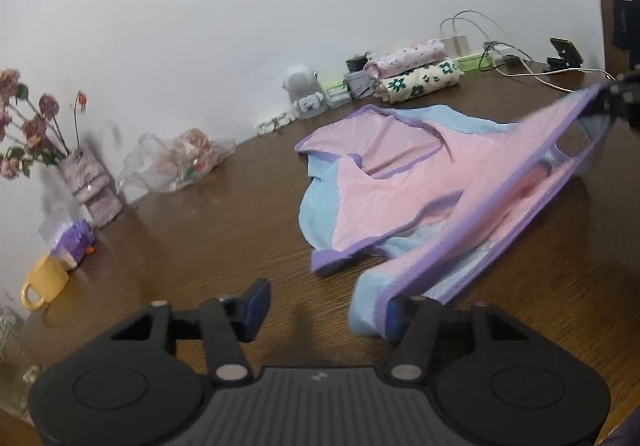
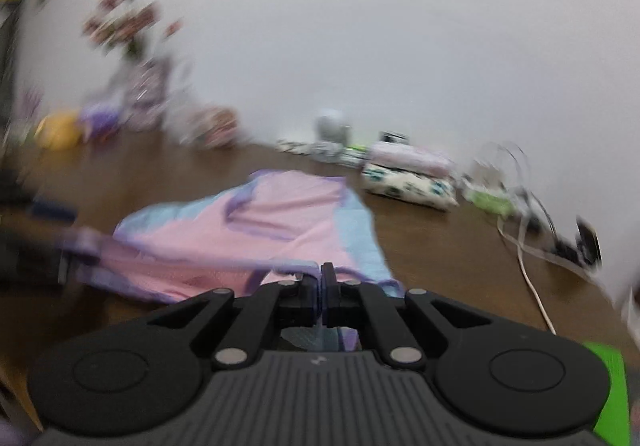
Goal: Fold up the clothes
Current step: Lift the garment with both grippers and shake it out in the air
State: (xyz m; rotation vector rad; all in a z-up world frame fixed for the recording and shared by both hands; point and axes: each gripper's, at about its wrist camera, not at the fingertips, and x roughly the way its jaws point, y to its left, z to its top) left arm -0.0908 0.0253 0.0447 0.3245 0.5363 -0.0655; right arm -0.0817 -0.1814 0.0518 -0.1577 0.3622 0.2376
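Garment [image 1: 400, 186] lies mid-table [image 1: 200, 230]; folded clothes [image 1: 416, 74] behind (seemingly stacked).

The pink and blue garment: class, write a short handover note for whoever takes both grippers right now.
Left gripper: open, its right finger against the garment's purple-trimmed hem, nothing clamped.
Right gripper: shut on the pink and blue garment, holding the purple hem off the table.
The garment lies partly spread on the wooden table, one end lifted and stretched between the grippers.
Done: two folded floral garments stacked by the wall.
Left: close the left gripper on the hem, then fold this piece; no fold is finished yet.
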